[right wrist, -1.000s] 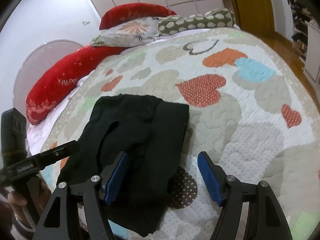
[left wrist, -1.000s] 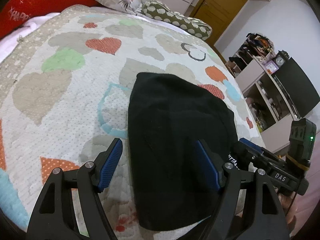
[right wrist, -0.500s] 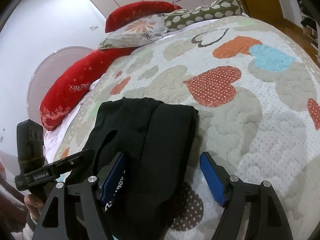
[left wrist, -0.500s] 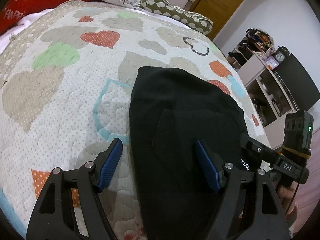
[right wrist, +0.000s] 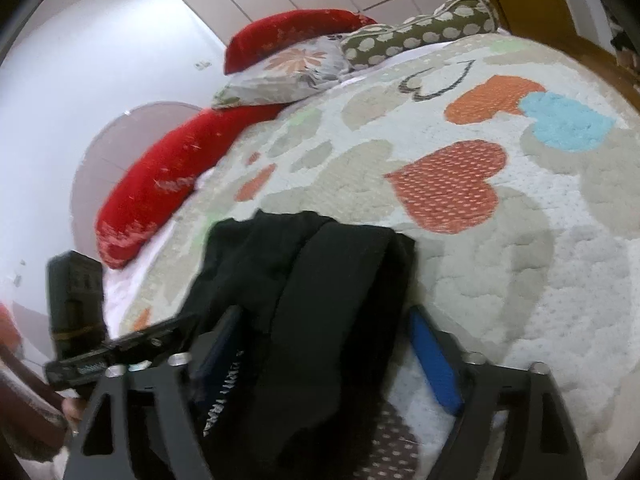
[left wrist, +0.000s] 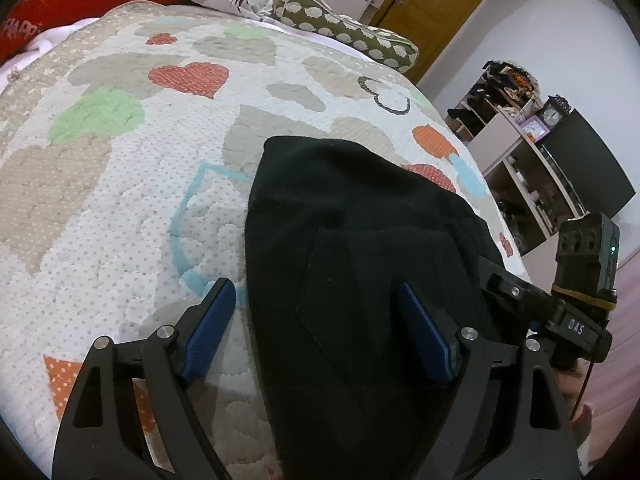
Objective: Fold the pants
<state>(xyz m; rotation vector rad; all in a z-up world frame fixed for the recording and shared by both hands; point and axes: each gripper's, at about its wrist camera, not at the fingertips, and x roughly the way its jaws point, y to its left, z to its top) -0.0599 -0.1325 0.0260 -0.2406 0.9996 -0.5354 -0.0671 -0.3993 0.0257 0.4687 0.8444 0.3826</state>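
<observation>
Black pants [left wrist: 352, 248] lie folded in a compact stack on a heart-patterned quilt [left wrist: 120, 152]. My left gripper [left wrist: 316, 328] is open, its jaws straddling the near left edge of the pants, holding nothing. In the right wrist view the pants [right wrist: 320, 280] show as layered dark panels with a white-lettered label near the bottom. My right gripper [right wrist: 324, 352] is open over the near right part of the pants, empty. Each gripper's body shows in the other's view: the right one in the left wrist view [left wrist: 568, 304], the left one in the right wrist view [right wrist: 92, 336].
Red cushions [right wrist: 168, 184], a floral pillow [right wrist: 288, 72] and a spotted bolster [right wrist: 420, 32] lie at the head of the bed. Shelves [left wrist: 516, 148], a clock, a dark screen [left wrist: 588, 172] and a wooden door [left wrist: 432, 4] stand past the bed's right side.
Both grippers have moved closer in over the near end of the pants. Both stay open. The pants have not shifted.
</observation>
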